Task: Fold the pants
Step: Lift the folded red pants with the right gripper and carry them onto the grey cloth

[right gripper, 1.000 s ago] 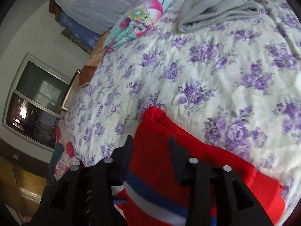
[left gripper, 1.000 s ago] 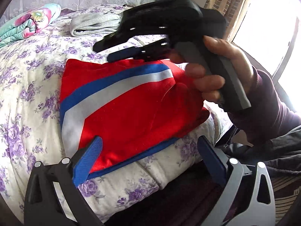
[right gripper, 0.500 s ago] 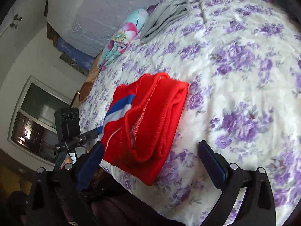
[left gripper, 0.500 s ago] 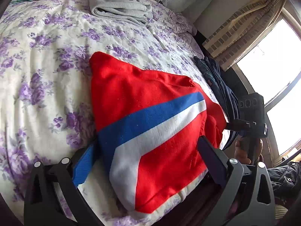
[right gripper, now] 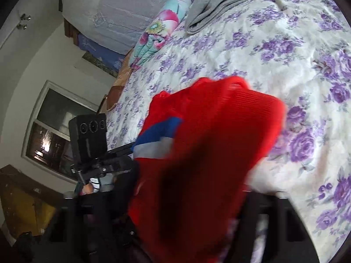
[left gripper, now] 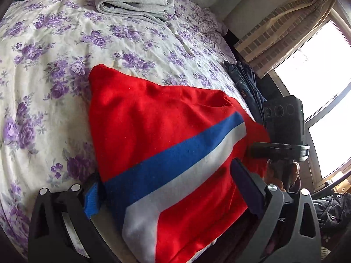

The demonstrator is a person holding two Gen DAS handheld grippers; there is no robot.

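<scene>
Left-wrist view: the left gripper is spread wide, its blue-padded fingers straddling the near edge of the red pants — folded, with a blue and white stripe, lying on the floral bedspread. Just right of the pants sits the right gripper, seen from outside; I cannot tell its jaw state, and its own view is blurred, red cloth bunched close over the fingers. Beyond the pants — a folded grey towel. Right of them, dark jeans at the bed's edge.
</scene>
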